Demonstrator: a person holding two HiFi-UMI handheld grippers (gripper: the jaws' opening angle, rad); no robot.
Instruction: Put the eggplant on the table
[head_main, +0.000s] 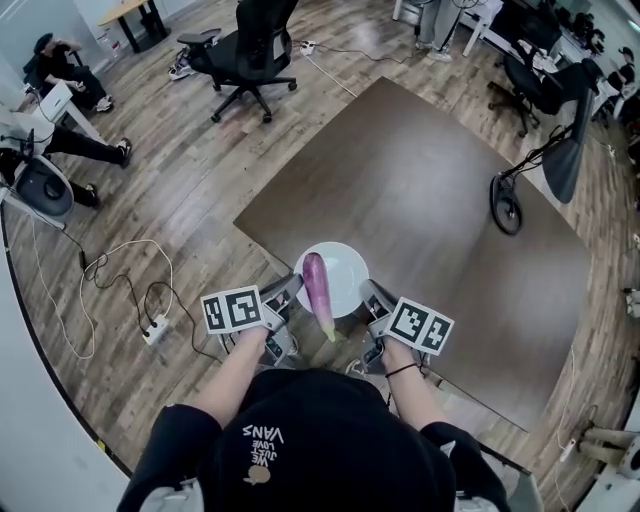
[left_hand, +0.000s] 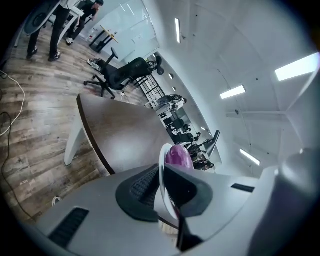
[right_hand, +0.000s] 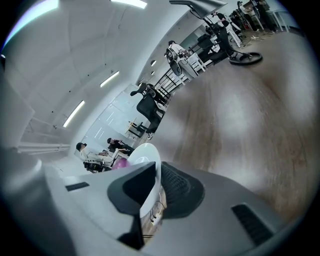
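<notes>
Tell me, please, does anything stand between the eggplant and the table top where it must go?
Only the plate under the eggplant, held at its rim by the left gripper and right gripper. The table ahead looks bare; a lamp stands far off near its right edge.

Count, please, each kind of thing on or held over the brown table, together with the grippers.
Plate: 1
Eggplant: 1
Desk lamp: 1
Grippers: 2, left gripper and right gripper
Total: 5
</notes>
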